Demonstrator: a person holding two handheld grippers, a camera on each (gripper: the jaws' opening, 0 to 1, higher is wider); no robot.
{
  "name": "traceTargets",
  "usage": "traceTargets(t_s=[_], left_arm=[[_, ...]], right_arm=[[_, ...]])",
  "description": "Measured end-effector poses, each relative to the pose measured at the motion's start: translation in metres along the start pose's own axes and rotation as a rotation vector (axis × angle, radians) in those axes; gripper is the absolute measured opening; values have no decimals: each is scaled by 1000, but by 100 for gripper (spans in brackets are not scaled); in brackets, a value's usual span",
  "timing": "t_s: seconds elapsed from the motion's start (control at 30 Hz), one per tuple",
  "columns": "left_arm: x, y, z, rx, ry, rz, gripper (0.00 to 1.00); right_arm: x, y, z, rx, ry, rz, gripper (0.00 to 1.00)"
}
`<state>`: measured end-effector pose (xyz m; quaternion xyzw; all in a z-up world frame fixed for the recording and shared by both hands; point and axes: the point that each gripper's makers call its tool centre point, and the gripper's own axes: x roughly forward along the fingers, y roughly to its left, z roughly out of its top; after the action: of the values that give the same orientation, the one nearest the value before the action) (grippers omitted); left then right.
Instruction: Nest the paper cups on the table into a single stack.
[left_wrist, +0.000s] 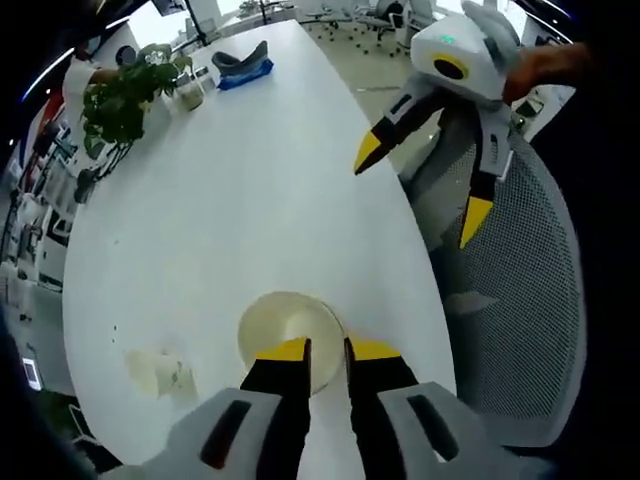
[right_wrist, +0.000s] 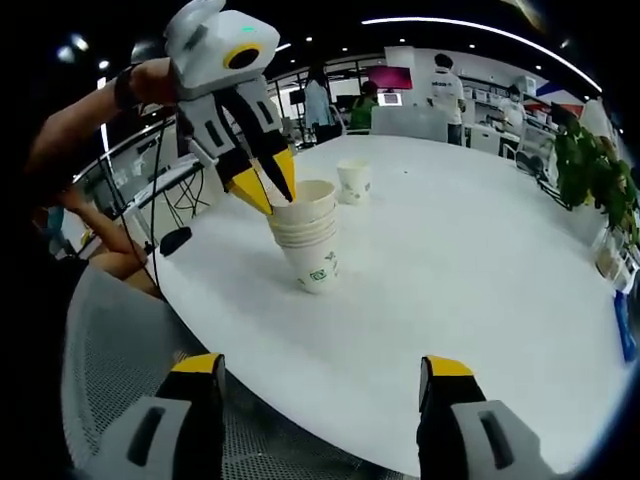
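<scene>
Left gripper (right_wrist: 268, 190) pinches the rim of the top cream paper cup on the nested stack (right_wrist: 308, 240), standing on the round white table (right_wrist: 470, 270). Right gripper (right_wrist: 320, 375) hangs wide apart, holding nothing; one lone cup (right_wrist: 353, 181) waits just behind.

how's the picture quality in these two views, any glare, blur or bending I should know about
Left gripper view: the white table is evenly lit with mild sheen, edges bow from fisheye, and the far window end is blown out; the left gripper on the paper cup stack is slightly soft. Right gripper view: the room is dimmer, ceiling strip lights curve, and the stack and the lone cup are reasonably sharp.
</scene>
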<state>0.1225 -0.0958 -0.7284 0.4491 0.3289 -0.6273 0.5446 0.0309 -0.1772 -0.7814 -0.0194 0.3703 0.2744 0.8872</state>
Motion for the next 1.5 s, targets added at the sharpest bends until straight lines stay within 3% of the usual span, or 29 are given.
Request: traceTargets(t_s=[0.37, 0.73, 1.07, 1.23, 1.5], left_arm=[[-32, 15, 4, -18, -58, 65, 18], [-56, 54, -16, -73, -73, 182, 21], [-62, 80, -32, -152, -83, 230, 24], [-56, 94, -47, -160, -53, 257, 28], [-45, 120, -61, -223, -64, 287, 33]], right_arm=[[1, 0, -1, -5, 6, 7, 80], [1, 1, 0, -5, 4, 9, 80], [1, 0, -1, 0, 3, 8, 80], [1, -1, -2, 7, 0, 6, 80], [2, -3, -1, 14, -2, 4, 80]])
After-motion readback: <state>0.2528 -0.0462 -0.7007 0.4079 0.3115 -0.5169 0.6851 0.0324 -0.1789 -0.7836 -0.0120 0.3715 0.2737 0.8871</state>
